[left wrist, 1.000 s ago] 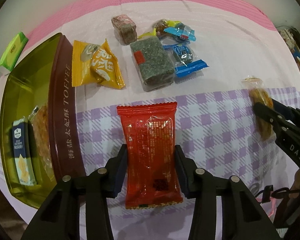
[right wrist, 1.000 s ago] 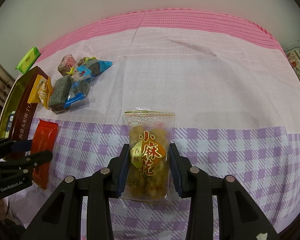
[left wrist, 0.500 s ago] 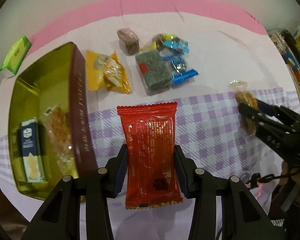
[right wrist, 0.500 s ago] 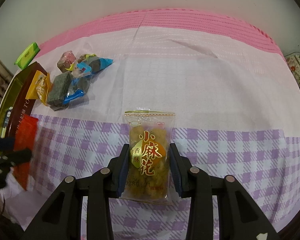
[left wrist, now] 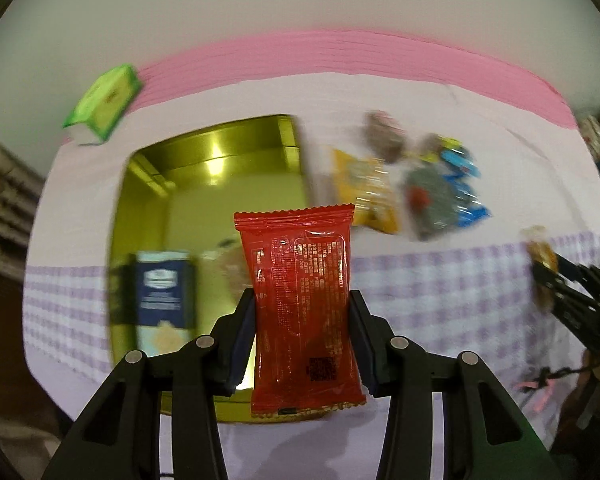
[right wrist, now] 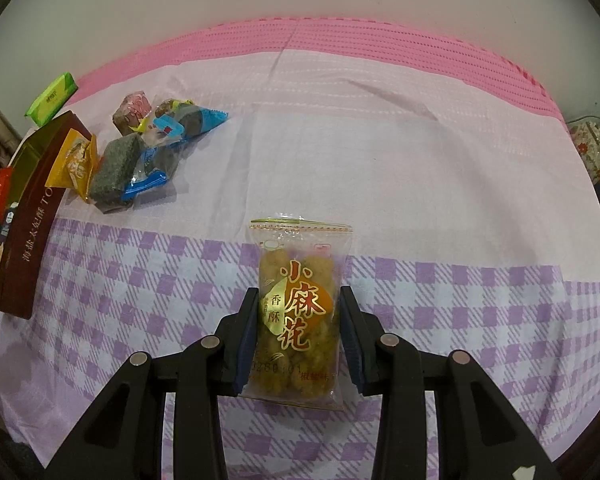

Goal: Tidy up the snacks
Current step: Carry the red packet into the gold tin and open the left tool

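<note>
Left hand-held gripper (left wrist: pixel 302 332) clamping red packet (left wrist: pixel 300 304) seemingly over gold tin (left wrist: pixel 148 176), right hand-held gripper (right wrist: pixel 298 334) clamping twist-snack bag (right wrist: pixel 298 312)

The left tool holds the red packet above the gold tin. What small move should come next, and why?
Probably lower the red packet into the gold tin, then release: the left tool already grips it over the tin's bare floor.

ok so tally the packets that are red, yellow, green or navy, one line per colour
red packet: 1
yellow packet: 1
green packet: 1
navy packet, inside the tin: 1
total: 4
</note>
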{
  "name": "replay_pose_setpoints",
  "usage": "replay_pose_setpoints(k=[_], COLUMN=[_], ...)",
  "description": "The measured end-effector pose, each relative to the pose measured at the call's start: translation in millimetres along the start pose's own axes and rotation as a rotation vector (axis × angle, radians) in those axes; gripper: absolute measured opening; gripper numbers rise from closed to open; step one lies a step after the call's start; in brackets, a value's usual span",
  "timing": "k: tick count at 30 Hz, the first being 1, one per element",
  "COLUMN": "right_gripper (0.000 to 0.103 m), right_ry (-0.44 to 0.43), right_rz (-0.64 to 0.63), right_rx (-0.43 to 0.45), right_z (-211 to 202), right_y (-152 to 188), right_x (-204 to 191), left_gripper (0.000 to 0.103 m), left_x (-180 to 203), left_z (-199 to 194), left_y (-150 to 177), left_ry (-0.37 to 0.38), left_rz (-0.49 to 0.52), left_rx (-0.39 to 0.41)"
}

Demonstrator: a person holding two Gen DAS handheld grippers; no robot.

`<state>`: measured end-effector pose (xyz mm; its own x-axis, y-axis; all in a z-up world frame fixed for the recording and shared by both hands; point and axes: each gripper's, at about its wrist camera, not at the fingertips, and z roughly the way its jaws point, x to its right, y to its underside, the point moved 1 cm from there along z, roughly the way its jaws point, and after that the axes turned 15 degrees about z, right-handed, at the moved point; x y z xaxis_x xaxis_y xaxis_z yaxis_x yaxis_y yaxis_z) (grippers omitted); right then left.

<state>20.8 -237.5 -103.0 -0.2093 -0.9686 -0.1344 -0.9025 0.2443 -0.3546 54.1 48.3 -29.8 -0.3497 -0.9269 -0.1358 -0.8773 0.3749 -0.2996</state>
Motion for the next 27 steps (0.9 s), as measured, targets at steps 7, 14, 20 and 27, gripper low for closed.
replay_pose_setpoints(k=[7,14,20,27], right_gripper=[0.036,0.037,0.037,0.038], right_ry=[0.018,0.027,0.036,0.042], right_rz=[-0.005,-0.003,0.005,0.011], right_rx=[0.001,-0.008,-0.015,-0.019], right_z=[1.2,1.6,2.1,3.3], right_y=[0.3,-0.9,-1.8,-2.1], right_x=[-2.7,-2.8,-3.9,-5.2], left_gripper=[0.045,0.045,0.045,0.045], left_x=[-55.1,-82.6,-92.4,-96.9], left_z=[17.0,32.6,46.1,54.5], left_y=[13.7,28.6,37.3,44.5], left_ry=[-0.091,-0.123,-0.132,-0.125], left_rz=[-0.065,-0.085,-0.085,-0.070], left_rx=[-0.054,-0.090,-0.119,-0.129])
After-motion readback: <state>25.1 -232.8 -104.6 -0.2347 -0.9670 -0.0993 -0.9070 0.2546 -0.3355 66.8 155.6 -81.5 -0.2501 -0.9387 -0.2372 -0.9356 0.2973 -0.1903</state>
